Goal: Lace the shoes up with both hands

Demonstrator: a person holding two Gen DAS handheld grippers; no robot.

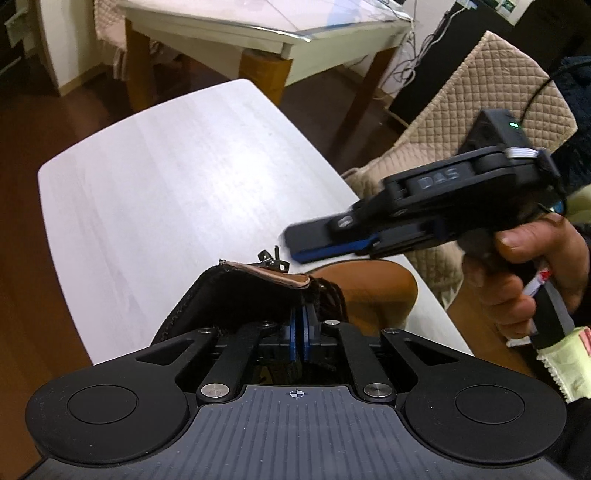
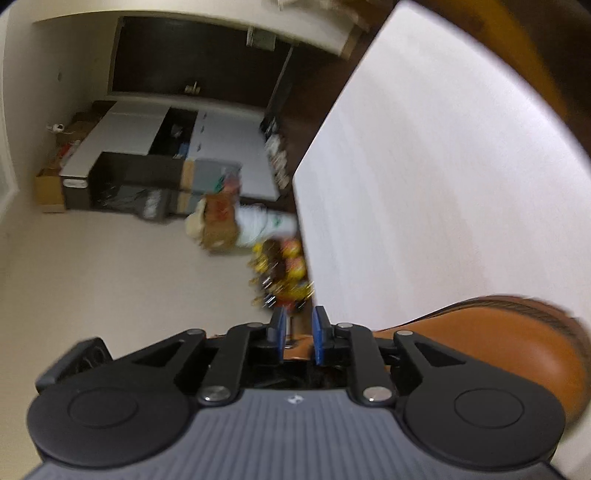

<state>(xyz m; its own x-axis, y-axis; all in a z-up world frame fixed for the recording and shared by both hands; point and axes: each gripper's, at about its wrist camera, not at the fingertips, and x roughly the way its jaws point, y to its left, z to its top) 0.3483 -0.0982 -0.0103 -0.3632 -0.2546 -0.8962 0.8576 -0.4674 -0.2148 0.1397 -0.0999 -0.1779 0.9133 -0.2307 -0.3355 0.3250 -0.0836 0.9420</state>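
Observation:
A tan leather shoe with a black tongue and dark laces stands on the white table, right under my left gripper. Its blue pads are nearly together, pinching what looks like a dark lace; their tips are hidden under the tongue's edge. A hand holds my right gripper from the right, its tips just above a lace end. In the right wrist view the right gripper is open with nothing between its pads, and the shoe's toe lies to the right.
A quilted beige chair cover stands behind the table at the right. A second white table stands further back. The right wrist view, blurred, shows the table edge, with boxes and colourful clutter on the floor beyond it.

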